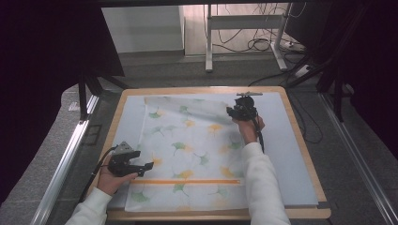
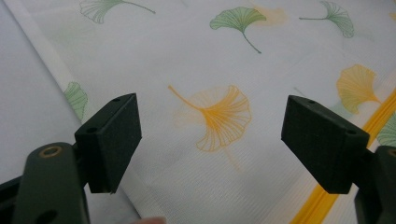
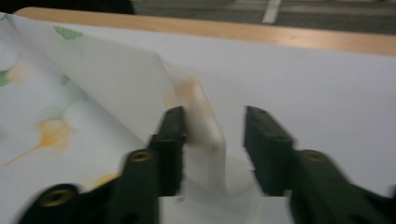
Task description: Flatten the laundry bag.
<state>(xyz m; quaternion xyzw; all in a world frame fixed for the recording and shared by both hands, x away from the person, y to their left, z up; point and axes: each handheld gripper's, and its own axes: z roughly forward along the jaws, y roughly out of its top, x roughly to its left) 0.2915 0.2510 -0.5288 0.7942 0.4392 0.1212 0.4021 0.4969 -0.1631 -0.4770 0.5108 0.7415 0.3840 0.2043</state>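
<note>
1. Lying under everything is the desk (image 1: 300,123), a wooden board with a pale blue-grey mat (image 1: 291,154) covering most of its top.
2. On the mat lies the cloth (image 1: 187,154). It is white, with green and yellow fan-shaped leaves and one orange stripe near the person's side. It is spread almost flat and fills the middle and left of the mat.
3. At the far right corner of the cloth, the corner flap (image 3: 201,126) is curled up off the mat. Its plain underside shows in the right gripper view.
4. Two white sleeves come in from the near edge of the desk, one at the left and one reaching far across the cloth.
5. The right tongs (image 1: 241,112) are at that far right corner. Their jaws stand partly spread, and the curled flap is between them. The flap leans on the left jaw, but the picture is blurry there, so it may only be brushing it. The other jaw stands clear of the cloth, so nothing is pinched.
6. The left tongs (image 1: 143,166) are near the left edge of the cloth, on the person's side, just above the orange stripe. Their jaws are spread wide over a yellow leaf (image 2: 219,116) printed on the cloth. They hold nothing, and both pads (image 2: 114,140) are bare.
</note>
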